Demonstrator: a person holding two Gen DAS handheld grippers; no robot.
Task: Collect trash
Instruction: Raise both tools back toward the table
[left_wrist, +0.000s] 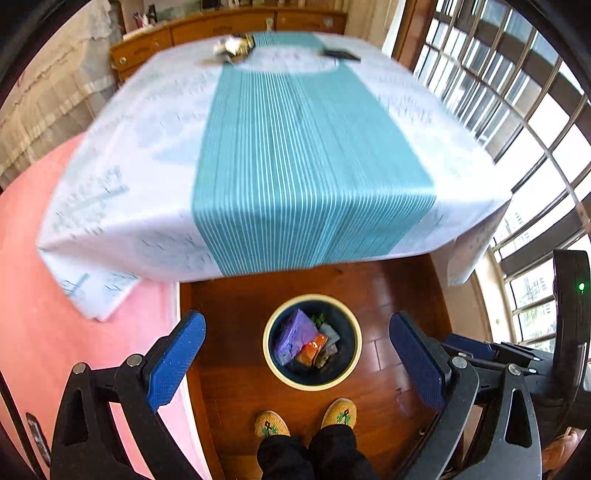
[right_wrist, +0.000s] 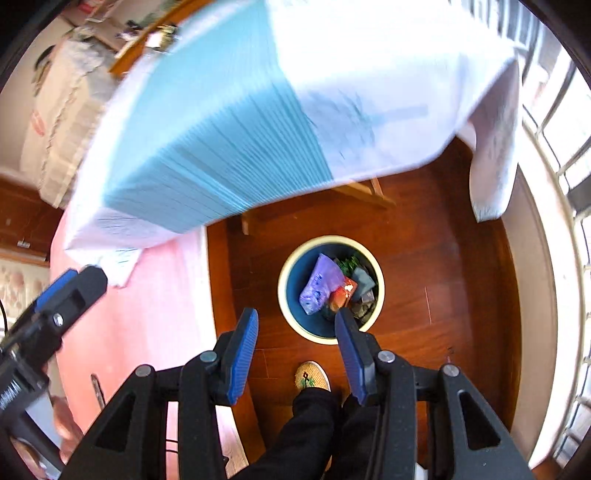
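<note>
A wooden floor (left_wrist: 388, 295) runs under a cloth-covered desk (left_wrist: 295, 147). On the floor, by the person's feet, the bin (left_wrist: 312, 341) holds the purple bag (left_wrist: 293, 336) and other wrappers. Crumpled trash (left_wrist: 234, 46) sits at the desk's far edge. The left claw (left_wrist: 297, 360) and right claw (right_wrist: 295, 354) both gape, empty. The blur suggests haste; the far reach could knock that litter off the desk.

The bin (left_wrist: 312, 341) stands on the floor (left_wrist: 399, 295) just ahead of your feet (left_wrist: 338, 411), with wrappers (left_wrist: 295, 336) lying inside it. Beyond the bin is the tabletop (left_wrist: 280, 147); crumpled trash (left_wrist: 234, 46) lies at its far end. To your left lies a bed (left_wrist: 44, 295).
</note>
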